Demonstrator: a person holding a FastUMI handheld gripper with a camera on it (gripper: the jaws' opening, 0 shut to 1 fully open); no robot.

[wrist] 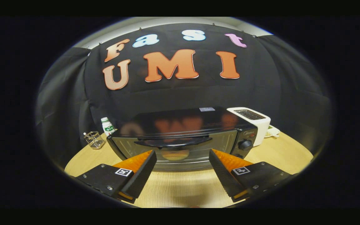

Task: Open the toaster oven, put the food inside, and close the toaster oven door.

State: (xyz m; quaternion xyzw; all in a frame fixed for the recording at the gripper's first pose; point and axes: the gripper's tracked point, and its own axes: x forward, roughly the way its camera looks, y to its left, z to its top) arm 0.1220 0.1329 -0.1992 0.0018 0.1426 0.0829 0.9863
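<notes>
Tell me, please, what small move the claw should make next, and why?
Probably ease forward and a little up toward the door handle. The toaster oven door looks shut, with something pale behind its glass, and the claw stands open, apart, empty, just short of the door on the wooden table.

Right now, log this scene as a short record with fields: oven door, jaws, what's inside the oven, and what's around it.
oven door: toaster oven shut, handle untouched
gripper: jaws open, nothing between them, just short of the door
inside: a pale round shape shows through the glass; cannot tell what it is
beside oven: white toaster on one side; bottle and wire holder on the other
surface: wooden table
</notes>
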